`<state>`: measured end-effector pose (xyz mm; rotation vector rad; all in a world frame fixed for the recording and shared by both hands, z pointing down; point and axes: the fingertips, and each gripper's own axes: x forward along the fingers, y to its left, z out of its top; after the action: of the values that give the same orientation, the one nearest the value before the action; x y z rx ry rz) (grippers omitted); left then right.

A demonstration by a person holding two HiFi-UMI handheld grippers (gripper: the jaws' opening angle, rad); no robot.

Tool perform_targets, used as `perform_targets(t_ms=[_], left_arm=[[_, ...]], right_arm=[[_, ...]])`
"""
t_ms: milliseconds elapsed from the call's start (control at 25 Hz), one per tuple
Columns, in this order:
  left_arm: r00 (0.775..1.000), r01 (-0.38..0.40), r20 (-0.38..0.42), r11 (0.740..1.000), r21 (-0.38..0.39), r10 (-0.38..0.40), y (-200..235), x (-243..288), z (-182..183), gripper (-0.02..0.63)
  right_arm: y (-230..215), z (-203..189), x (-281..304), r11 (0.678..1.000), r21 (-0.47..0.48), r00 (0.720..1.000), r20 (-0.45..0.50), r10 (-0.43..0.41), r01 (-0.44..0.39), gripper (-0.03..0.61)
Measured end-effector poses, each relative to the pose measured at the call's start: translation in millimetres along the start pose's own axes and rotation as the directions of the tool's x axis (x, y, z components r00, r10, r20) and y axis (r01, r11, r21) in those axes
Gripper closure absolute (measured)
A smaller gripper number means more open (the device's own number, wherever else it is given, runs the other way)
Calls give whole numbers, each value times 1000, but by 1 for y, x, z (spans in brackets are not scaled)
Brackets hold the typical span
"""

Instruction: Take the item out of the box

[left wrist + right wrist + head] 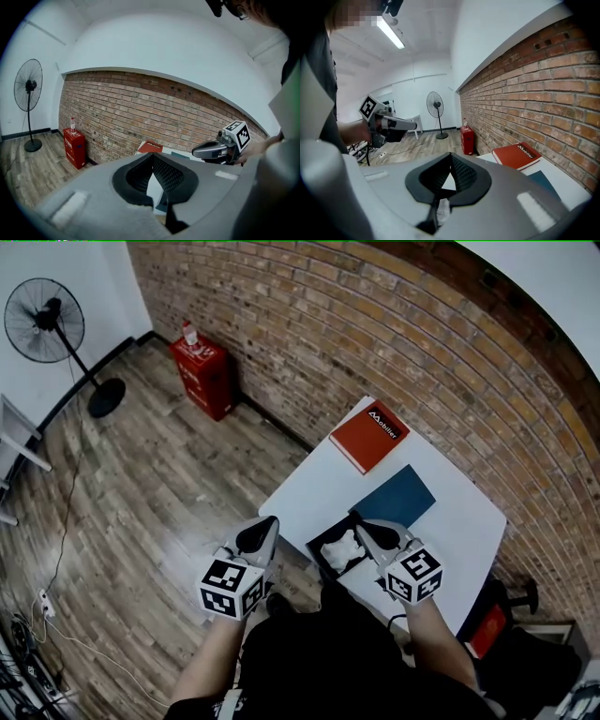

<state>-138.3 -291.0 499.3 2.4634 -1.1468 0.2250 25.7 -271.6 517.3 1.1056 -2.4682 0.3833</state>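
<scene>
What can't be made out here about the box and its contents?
- White item: in the head view, too small to identify; the right gripper covers its right edge.
- Black box: in the head view, its near side is hidden by the right gripper; depth unclear.
- Left gripper view: the left gripper hides nearly all of the box with its own body.
- Red book: cover print too small to read in the head view.

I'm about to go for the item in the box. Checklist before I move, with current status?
1. Black box open: ok.
2. White item exposed inside it: ok.
3. Right gripper jaws apart for a grasp: not ok, shut, empty.
4. Left gripper jaws apart: not ok, shut, empty.
5. Right gripper near the item: ok, its tip is beside it in the head view.
6. Blue sheet and red book outside the box: ok.
</scene>
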Motion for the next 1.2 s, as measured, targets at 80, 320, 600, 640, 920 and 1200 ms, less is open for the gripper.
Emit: perform_targets(t_ms=[80,320,600,640,920,1200], left_arm=[[1000,8,-6,1000,-2,-8,-4,12,1,609],[1000,12,-10,1000,-25,-12,-13,46,4,609],[1000,-7,-26,999,-54,6,-18,72,3,609],[1000,-10,-30,998,-56,8,-18,74,1,609],[998,-22,-67,997,-74,17,-8,78,-24,609],[997,-41,-61,996,-77,36,9,62,-25,609]], right_arm=[[-10,-7,4,1000,7,1000,-25,5,-5,577],[-38,-49,24,1000,-3,985,-172,25,-26,574],[-50,-104,44,993,57,921,-372,115,-101,486],[-50,-110,47,993,46,911,-395,118,-109,485],[-41,-149,63,992,21,850,-513,120,-128,444],[-39,-171,63,997,-21,819,-571,52,-78,431]])
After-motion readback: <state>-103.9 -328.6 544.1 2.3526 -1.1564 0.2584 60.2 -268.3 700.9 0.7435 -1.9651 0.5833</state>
